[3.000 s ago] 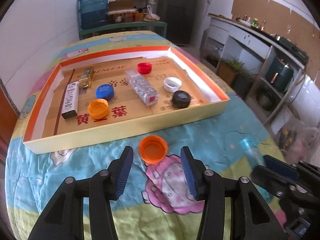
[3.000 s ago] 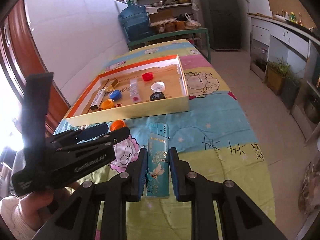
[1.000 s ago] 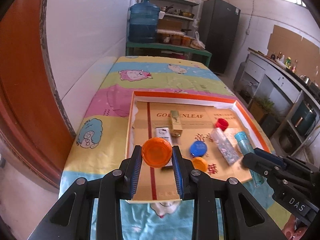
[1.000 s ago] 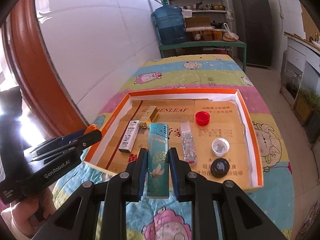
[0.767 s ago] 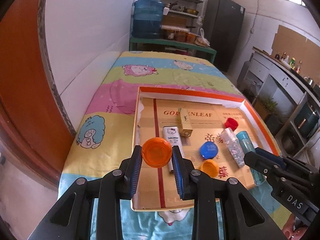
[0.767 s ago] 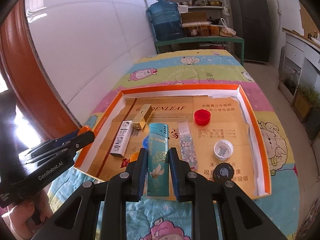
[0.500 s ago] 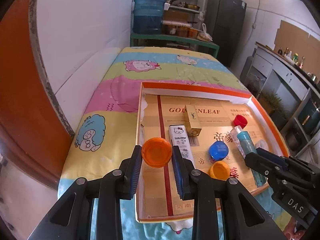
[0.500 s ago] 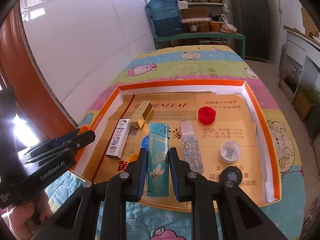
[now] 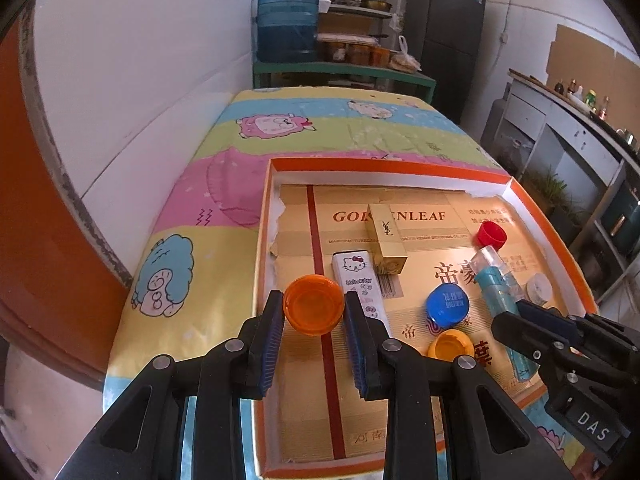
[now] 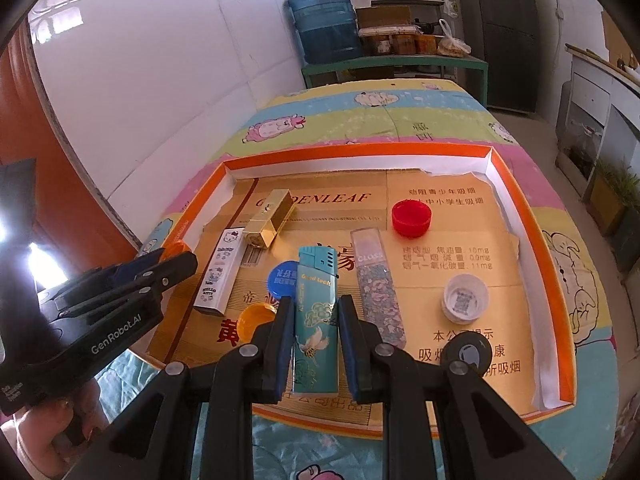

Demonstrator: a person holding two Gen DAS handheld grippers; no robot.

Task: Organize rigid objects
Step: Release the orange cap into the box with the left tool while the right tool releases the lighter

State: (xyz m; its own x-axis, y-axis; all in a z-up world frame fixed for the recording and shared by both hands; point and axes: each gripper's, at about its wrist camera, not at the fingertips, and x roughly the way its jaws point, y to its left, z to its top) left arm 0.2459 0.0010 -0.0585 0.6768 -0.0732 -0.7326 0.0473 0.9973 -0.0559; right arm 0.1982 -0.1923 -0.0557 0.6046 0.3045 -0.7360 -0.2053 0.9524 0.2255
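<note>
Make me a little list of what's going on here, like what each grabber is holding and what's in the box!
left gripper: shut on an orange cap, held above the box's left side
right gripper: shut on a teal lighter, held above the box's near side
box: shallow, orange rim, on a cartoon-print cloth
caps in box: red cap, blue cap, white cap, black cap, second orange cap
other things in box: gold case, white Hello Kitty case, glitter tube
</note>
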